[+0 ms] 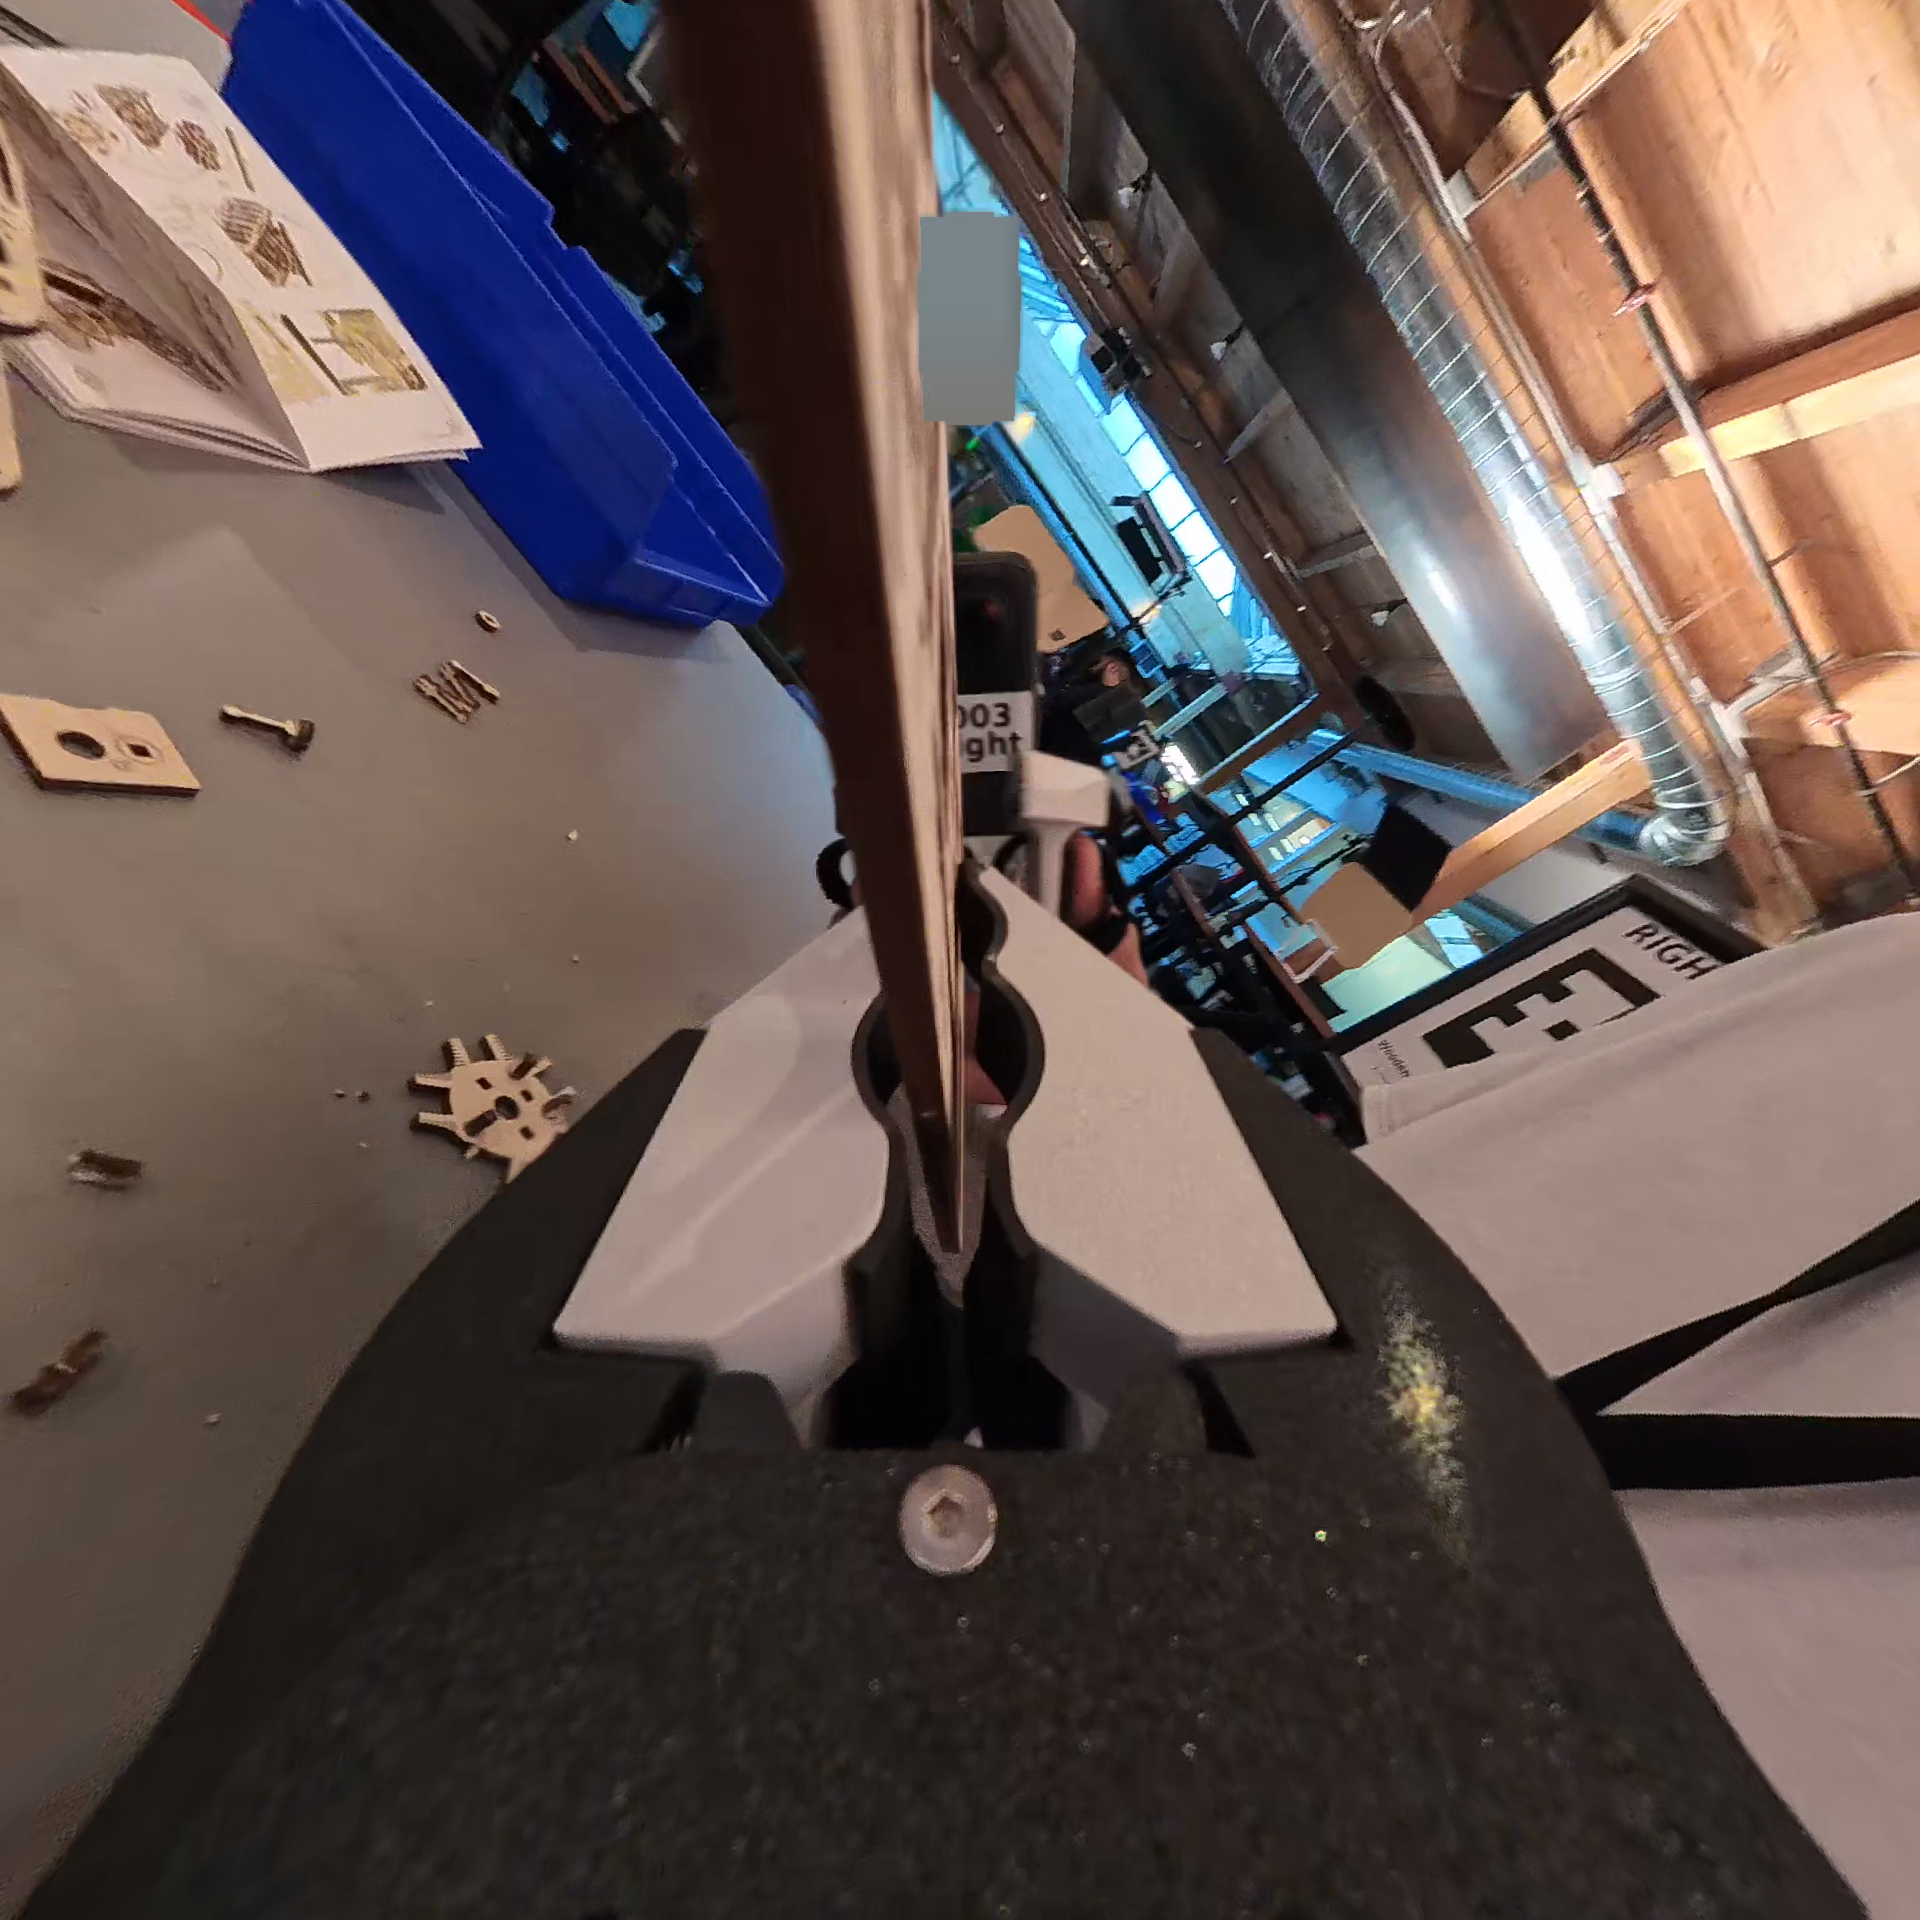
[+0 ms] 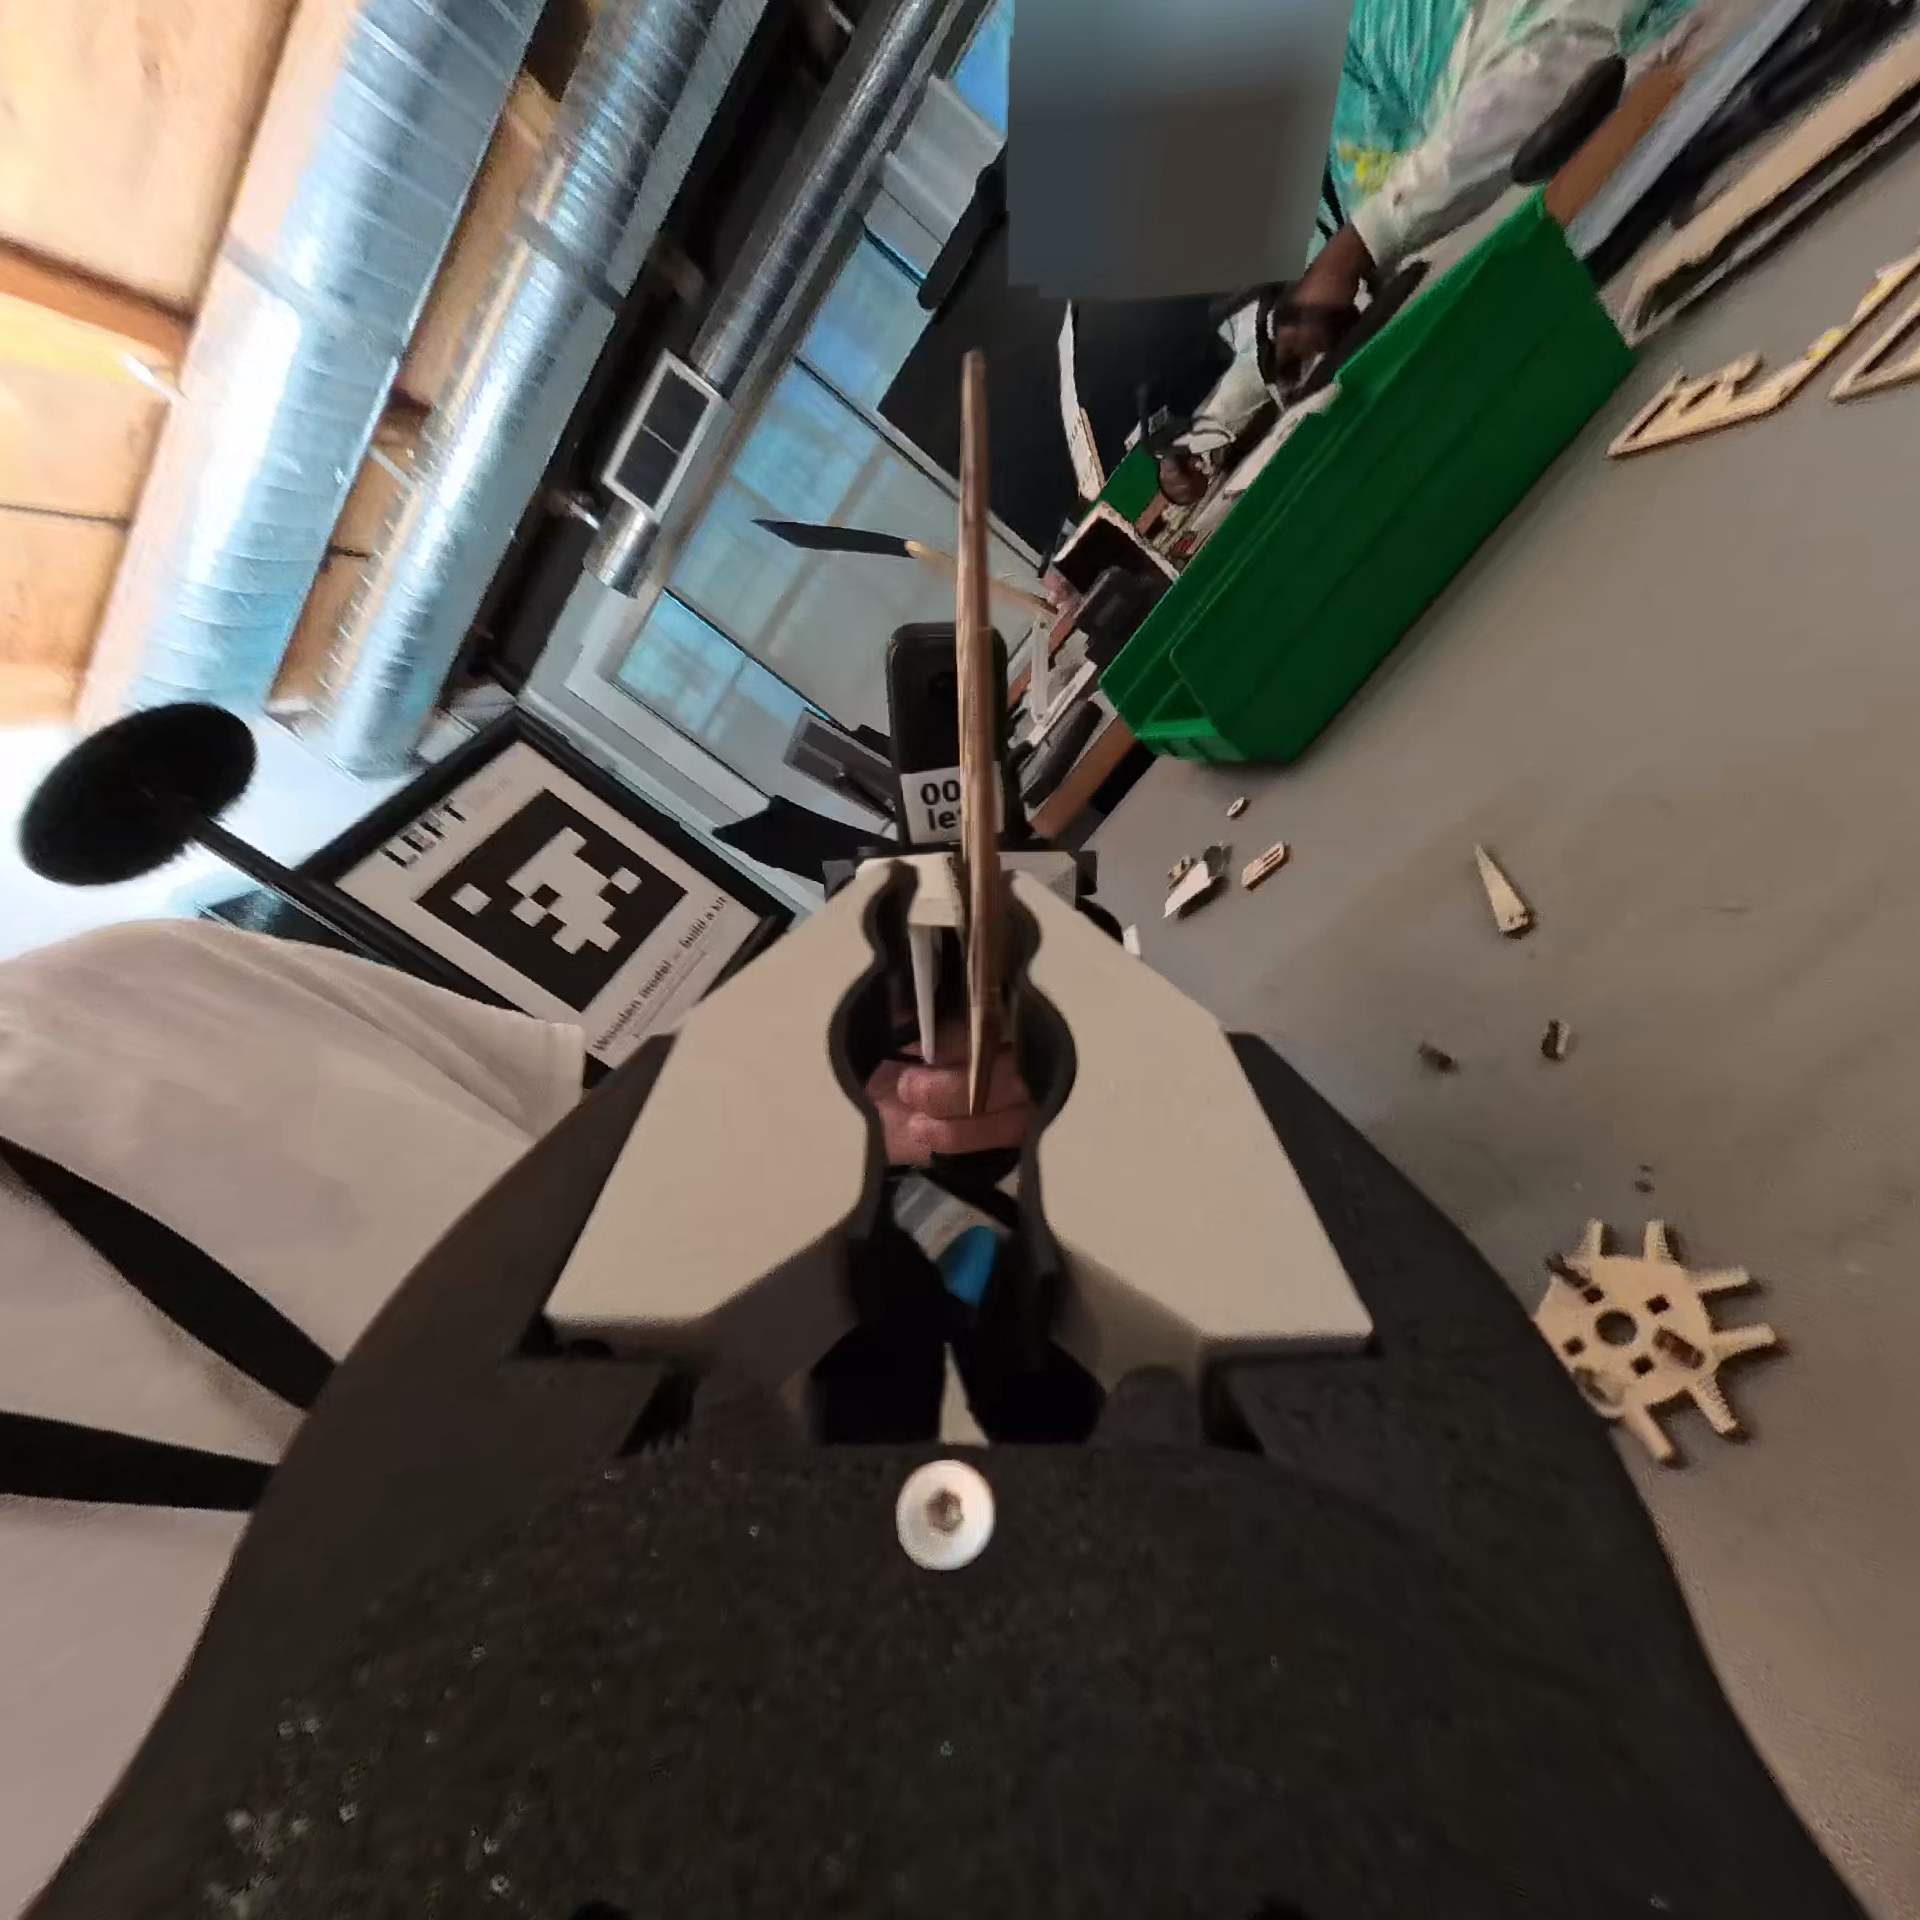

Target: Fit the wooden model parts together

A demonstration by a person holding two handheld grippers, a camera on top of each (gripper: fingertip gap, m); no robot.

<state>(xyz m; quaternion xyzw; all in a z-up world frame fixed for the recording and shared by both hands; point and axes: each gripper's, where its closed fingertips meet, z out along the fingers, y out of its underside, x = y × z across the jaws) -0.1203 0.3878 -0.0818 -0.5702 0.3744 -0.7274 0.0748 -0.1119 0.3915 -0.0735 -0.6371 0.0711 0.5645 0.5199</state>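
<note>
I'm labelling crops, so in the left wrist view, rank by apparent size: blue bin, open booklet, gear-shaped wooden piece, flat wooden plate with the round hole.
Largest to smallest as they look:
1. blue bin
2. open booklet
3. Unsure: the flat wooden plate with the round hole and the gear-shaped wooden piece look alike, and the gear lies nearer the camera.

Blue bin point(image 1: 540, 343) beside open booklet point(image 1: 239, 281) — green bin point(image 2: 1382, 540) on grey table point(image 2: 1558, 935).

Left gripper point(image 1: 940, 1049): grey fingers clamped on thin brown wooden panel point(image 1: 842, 499), held edge-on, extending forward. Left of gripper, on grey table point(image 1: 260, 935): pale spiked wooden gear piece point(image 1: 494, 1107), rectangular wooden plate with round hole point(image 1: 99, 743), open instruction booklet point(image 1: 229, 281), blue plastic bin point(image 1: 499, 312).
</note>
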